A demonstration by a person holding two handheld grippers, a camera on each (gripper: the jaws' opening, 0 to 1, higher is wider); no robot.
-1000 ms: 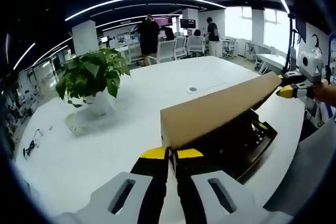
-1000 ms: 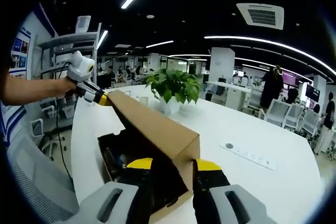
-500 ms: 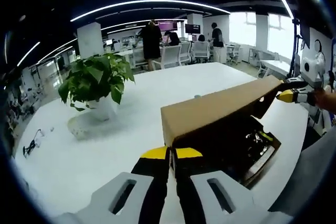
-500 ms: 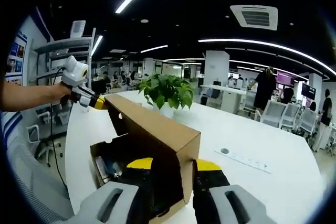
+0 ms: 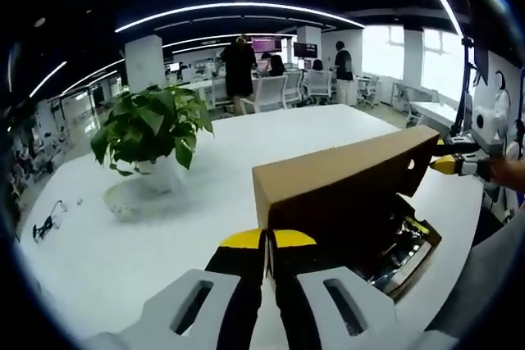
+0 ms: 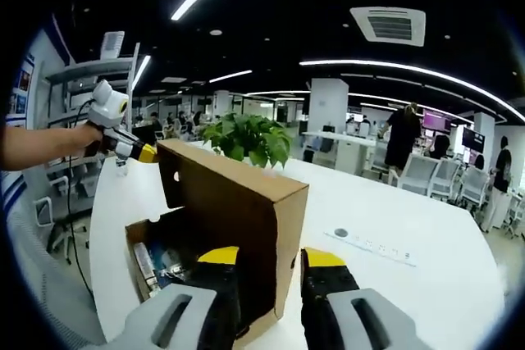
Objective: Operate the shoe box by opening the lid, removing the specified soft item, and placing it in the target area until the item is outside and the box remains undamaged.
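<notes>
On the white surface [image 5: 271, 133] near the person sits the shoe box [image 5: 394, 239], its cardboard lid [image 5: 344, 178] raised nearly upright and held at both ends. Seen from the left gripper view, the left gripper [image 5: 269, 242] is at 6 o'clock, yellow-tipped fingers [image 5: 244, 241] pressed together on the lid's near corner; the right gripper [image 5: 459, 165] is at 3 o'clock, at the lid's far end. From the right gripper view, the right gripper [image 6: 269, 261] straddles the lid [image 6: 234, 219] at 6 o'clock, its fingers [image 6: 321, 260] set either side of the edge and apparently gripping it, though the contact itself is covered by the cardboard; the left gripper [image 6: 131, 150] meets the far corner at 10 o'clock.

Judging by this, the lid-opening step is almost done. Next would be tipping the lid fully back, freeing one gripper and reaching into the box [image 6: 160, 256] gently, so the hinge does not tear.

Contents are dark and cluttered; I cannot pick out the soft item, and no target area is marked. A potted plant [image 5: 152, 133] stands at 10 o'clock, well apart from the box
</notes>
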